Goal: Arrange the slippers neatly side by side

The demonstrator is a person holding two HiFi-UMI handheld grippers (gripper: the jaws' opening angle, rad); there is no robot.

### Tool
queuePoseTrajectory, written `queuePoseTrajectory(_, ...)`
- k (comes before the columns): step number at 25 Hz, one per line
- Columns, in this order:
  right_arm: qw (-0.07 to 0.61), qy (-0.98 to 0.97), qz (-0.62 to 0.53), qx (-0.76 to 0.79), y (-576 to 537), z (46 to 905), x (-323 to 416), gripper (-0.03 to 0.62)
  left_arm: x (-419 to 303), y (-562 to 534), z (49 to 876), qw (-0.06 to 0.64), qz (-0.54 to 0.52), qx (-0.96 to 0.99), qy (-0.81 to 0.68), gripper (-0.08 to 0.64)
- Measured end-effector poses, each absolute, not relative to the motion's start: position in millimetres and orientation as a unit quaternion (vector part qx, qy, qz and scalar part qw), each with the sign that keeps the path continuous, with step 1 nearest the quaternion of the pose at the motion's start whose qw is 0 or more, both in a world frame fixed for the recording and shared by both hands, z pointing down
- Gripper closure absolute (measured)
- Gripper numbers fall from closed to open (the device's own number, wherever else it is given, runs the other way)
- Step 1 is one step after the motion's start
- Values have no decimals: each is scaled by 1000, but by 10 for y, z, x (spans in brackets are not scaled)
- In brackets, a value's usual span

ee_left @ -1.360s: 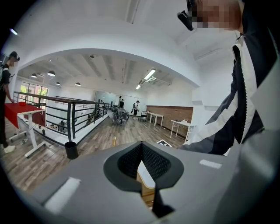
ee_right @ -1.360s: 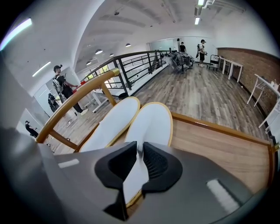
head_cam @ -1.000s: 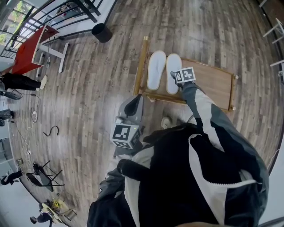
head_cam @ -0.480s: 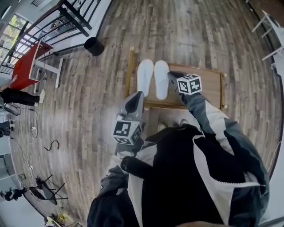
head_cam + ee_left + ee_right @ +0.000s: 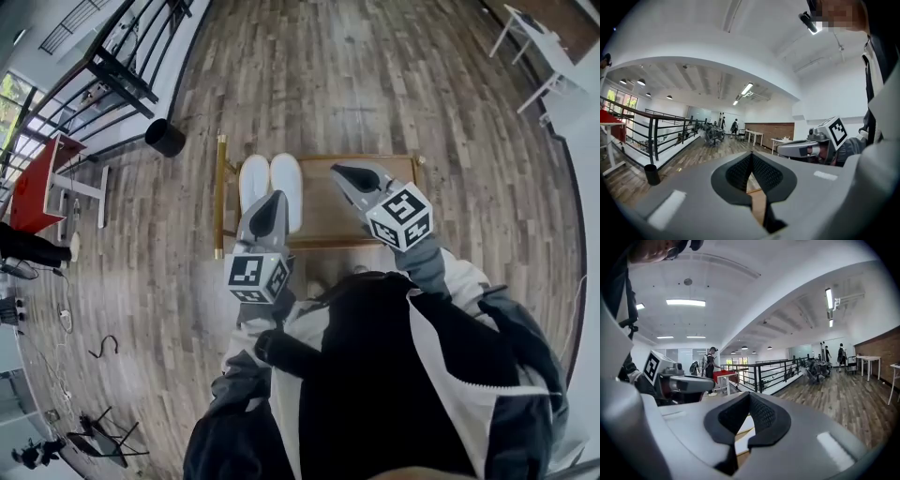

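Observation:
Two white slippers (image 5: 253, 178) (image 5: 287, 186) lie side by side, touching, at the left end of a low wooden rack (image 5: 328, 214) on the floor. My left gripper (image 5: 273, 201) hangs above them, shut and holding nothing; in the left gripper view its jaws (image 5: 751, 157) meet at the tips. My right gripper (image 5: 343, 174) is raised over the rack to the right of the slippers. Its jaws (image 5: 749, 397) have just been closing and are shut with nothing between them. Each gripper shows in the other's view, pointing roughly level.
A black bin (image 5: 165, 138) stands on the wood floor left of the rack. A red table (image 5: 37, 183) and a black railing (image 5: 112, 66) are further left. A white table (image 5: 534, 47) is at the far right. People stand far off.
My right gripper has lifted away from the right slipper and its jaws have closed. The left gripper has risen and moved forward over the slippers. The slippers have not moved on the rack.

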State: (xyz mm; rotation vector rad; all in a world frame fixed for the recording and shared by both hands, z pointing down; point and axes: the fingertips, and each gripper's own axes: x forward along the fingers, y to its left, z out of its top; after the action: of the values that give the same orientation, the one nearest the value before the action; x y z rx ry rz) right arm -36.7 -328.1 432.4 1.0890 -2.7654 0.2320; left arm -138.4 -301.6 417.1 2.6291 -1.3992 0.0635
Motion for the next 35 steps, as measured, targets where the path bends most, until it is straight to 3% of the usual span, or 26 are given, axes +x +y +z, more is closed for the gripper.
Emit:
queuePoseTrajectory(14,76,-918,93,378,-3012,4334,762,591,-38,-3013,4249,79,44,891,-445,546)
queuePoseTrajectory(35,85,-932,81,344,-3148,4370,673,592,-3,-3118,4251,72,49,881,-465,548)
